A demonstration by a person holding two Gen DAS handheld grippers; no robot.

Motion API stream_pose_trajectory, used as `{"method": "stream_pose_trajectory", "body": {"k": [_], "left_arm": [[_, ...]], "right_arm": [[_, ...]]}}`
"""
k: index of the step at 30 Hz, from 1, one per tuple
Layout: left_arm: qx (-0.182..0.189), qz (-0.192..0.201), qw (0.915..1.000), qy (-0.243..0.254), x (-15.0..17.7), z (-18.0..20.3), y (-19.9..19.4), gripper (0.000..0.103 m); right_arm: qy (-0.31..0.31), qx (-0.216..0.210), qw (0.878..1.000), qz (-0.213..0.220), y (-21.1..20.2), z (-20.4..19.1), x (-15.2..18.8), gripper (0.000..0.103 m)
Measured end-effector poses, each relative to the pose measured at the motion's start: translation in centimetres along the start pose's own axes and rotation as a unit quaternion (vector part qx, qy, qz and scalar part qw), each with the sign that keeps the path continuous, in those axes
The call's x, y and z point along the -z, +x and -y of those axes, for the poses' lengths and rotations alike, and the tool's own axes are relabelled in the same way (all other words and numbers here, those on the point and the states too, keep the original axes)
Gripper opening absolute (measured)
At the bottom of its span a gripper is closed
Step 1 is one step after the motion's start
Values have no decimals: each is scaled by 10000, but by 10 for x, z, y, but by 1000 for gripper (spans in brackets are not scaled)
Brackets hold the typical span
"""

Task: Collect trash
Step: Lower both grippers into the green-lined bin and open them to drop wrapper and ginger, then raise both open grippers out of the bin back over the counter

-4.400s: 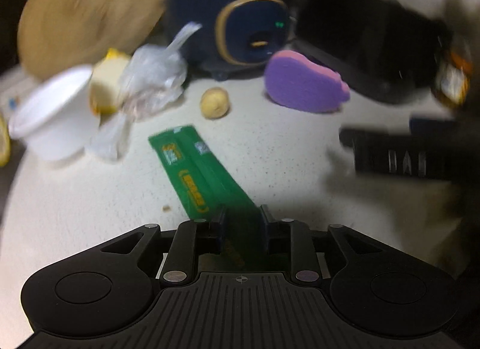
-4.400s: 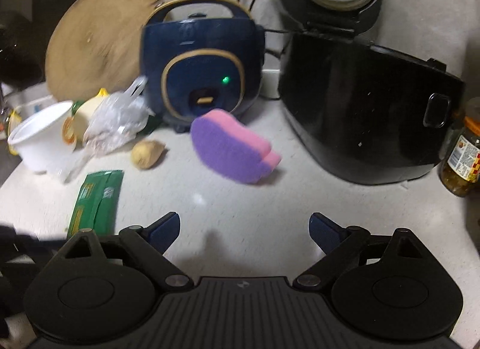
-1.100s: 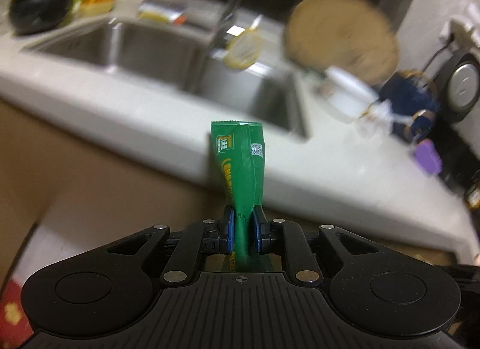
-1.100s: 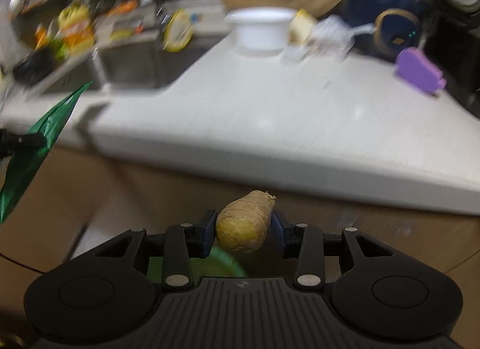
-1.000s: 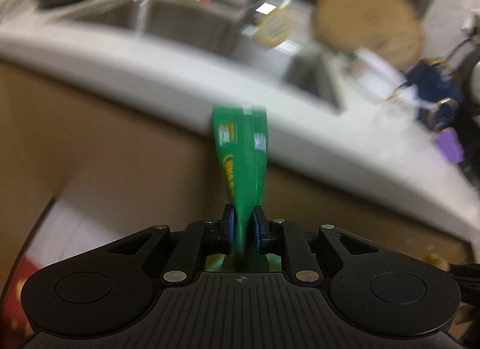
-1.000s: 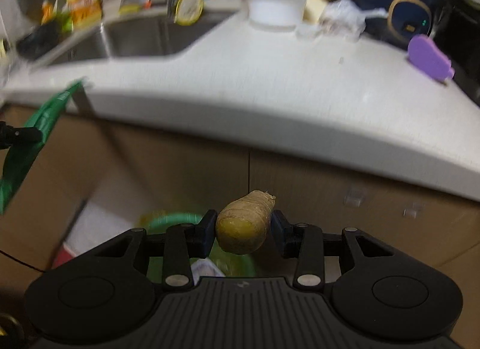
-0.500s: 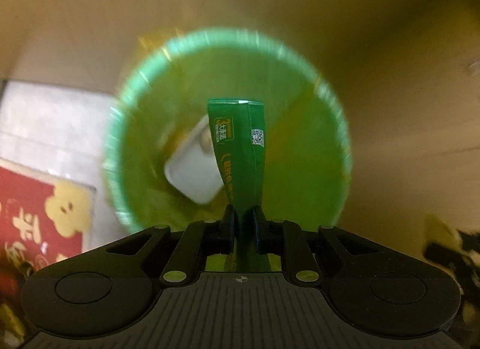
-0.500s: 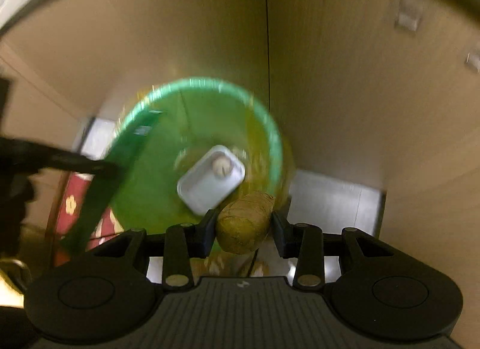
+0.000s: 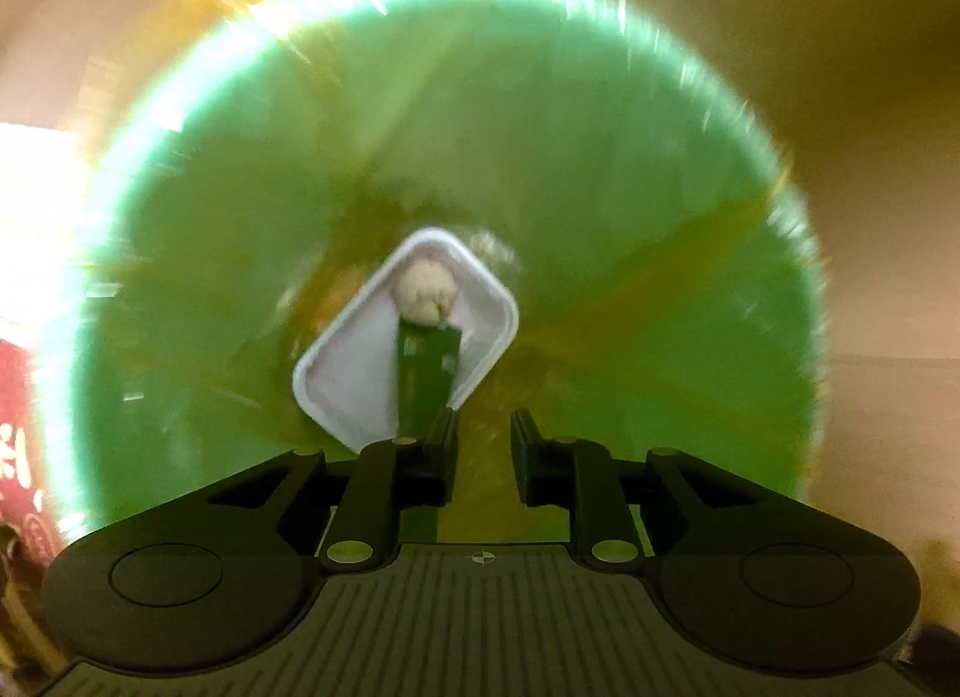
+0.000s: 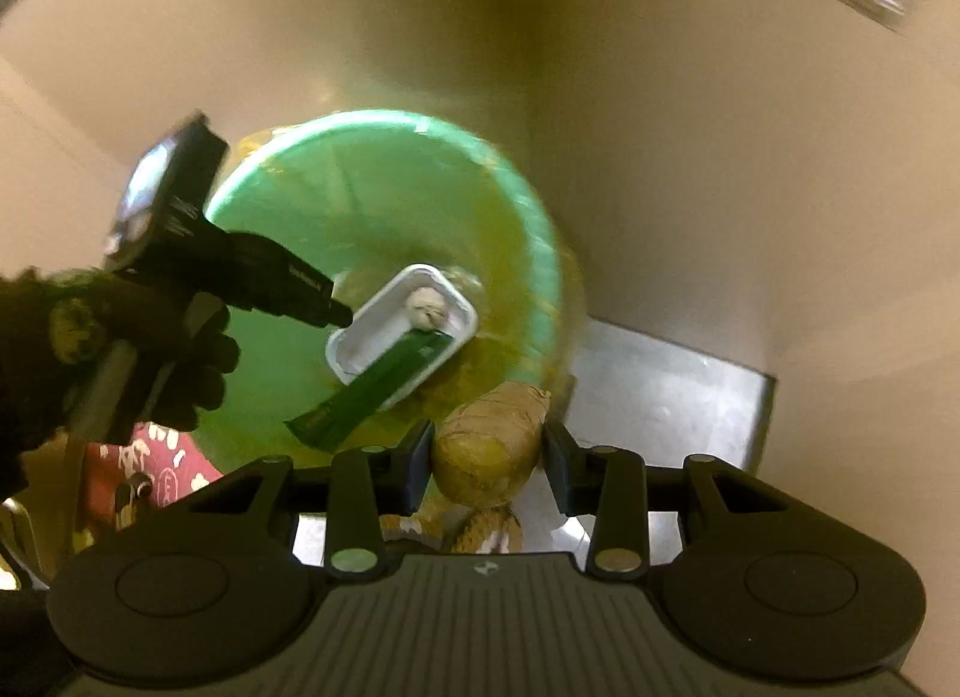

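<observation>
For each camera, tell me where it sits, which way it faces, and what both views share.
Left wrist: on the left gripper, facing steeply down into the green bin; its jaws, just opened, stand apart.
Right wrist: on the right gripper, facing down beside the bin; its jaws clamp the ginger piece, and a gloved hand shows at left.
Shared: bin, white tray, green wrapper dropping free.

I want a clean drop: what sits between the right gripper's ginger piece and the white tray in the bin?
In the right wrist view, only the green wrapper and green bin lining lie between the ginger piece and white tray.
</observation>
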State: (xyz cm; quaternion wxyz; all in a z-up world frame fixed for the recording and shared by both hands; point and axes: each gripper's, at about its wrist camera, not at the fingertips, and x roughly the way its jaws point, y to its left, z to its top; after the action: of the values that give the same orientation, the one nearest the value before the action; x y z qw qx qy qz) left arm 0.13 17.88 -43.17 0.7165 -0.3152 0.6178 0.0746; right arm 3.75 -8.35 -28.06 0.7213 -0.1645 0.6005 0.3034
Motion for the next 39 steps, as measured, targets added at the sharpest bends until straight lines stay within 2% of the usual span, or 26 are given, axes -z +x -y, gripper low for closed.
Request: {"method": "stream_pose_trajectory", "body": {"k": [2, 4, 6, 8, 12, 14, 16, 19, 21, 24, 26, 29, 32, 36, 39], "left_arm": [[19, 267, 9995, -173, 7, -10, -27, 22], [-159, 592, 9974, -389, 10, -13, -57, 22], [-430, 946, 9926, -623, 17, -23, -80, 22], [-453, 1216, 9869, -956, 25, -39, -98, 22], [-415, 1583, 9737, -1588, 40, -70, -128, 22], [-428, 1697, 9673, -1836, 46, -81, -136, 22], [-469, 1764, 9624, -2013, 50, -89, -142, 22], [-455, 1882, 9587, -2082, 51, -88, -156, 22], [-421, 2007, 9590, -1955, 48, -81, -173, 22], [-371, 2151, 9618, -1651, 43, -63, -190, 22], [-358, 2239, 9635, -1420, 37, -47, -208, 22], [-296, 2429, 9635, -1087, 31, -19, -235, 22], [-163, 2785, 9579, -683, 28, 12, -263, 22], [-180, 3347, 9421, 55, 14, 51, -295, 22], [-83, 3586, 9328, 338, 0, 72, -318, 22]], "right_arm": [[-206, -145, 9997, -65, 23, -13, -15, 39], [-442, -236, 9987, -86, 46, -29, -28, 39], [-744, -268, 9968, -67, 71, -48, -41, 39], [-972, -333, 9947, -43, 95, -65, -53, 39], [-872, -770, 9925, -368, 129, -78, -77, 41], [-730, -969, 9915, -479, 129, -79, -86, 51], [-740, -980, 9913, -479, 124, -81, -90, 51], [-898, -779, 9925, -300, 100, -86, -91, 51], [-983, -668, 9929, -79, 72, -81, -88, 51], [-1071, -345, 9923, 526, 21, -66, -79, 51], [-1156, 104, 9876, 1055, -17, -52, -69, 51], [-1101, 715, 9779, 1629, -62, -25, -54, 50], [-1081, 1300, 9613, 2176, -106, 1, -43, 49], [-1249, 2093, 9228, 2983, -155, 21, -40, 49], [-1112, 2340, 9029, 3429, -188, 32, -48, 49]]}}
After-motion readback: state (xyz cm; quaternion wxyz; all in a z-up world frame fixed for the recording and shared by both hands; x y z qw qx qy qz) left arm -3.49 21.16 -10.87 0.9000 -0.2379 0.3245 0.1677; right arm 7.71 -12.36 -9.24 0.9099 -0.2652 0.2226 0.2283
